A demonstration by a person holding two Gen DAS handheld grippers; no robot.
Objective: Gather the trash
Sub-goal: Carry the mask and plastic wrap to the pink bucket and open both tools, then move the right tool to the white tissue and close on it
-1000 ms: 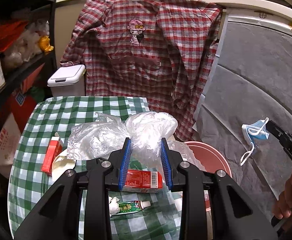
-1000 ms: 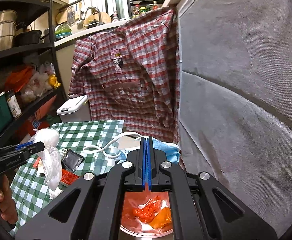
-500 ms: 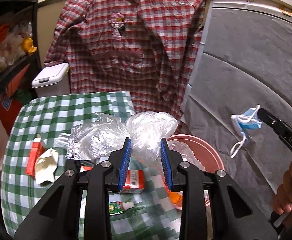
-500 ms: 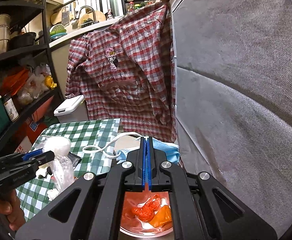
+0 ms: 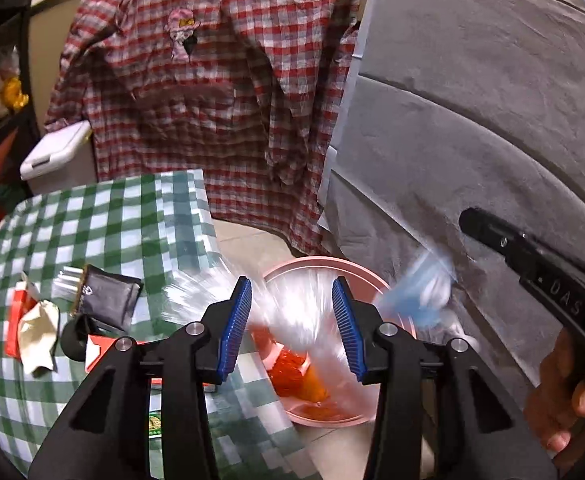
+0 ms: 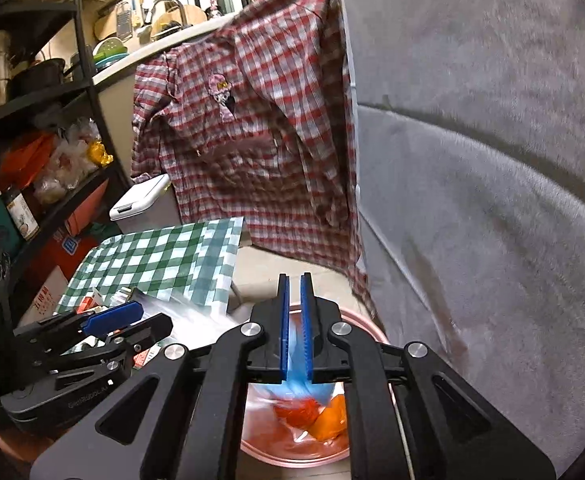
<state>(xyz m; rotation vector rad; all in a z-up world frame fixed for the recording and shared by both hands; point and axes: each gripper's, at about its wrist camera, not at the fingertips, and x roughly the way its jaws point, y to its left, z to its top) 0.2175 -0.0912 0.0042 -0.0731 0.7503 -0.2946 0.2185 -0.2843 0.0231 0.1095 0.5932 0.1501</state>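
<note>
Your left hand-held gripper [image 5: 292,326] stands wide open over the pink bin [image 5: 366,276]; the clear bag [image 5: 292,312] is a blur between its blue pads, no longer pinched, above the bin's mouth; your right hand-held gripper [image 6: 294,332] is parted by a narrow gap, and the blue mask [image 6: 296,376] shows blurred in and below that gap, over the bin [image 6: 366,326]; whether the pads touch it, you cannot tell; orange wrappers [image 6: 316,420] lie inside; a black pouch [image 5: 106,298], a red box [image 5: 16,316] and crumpled paper [image 5: 40,338] lie on the checked worktop [image 5: 112,220].
</note>
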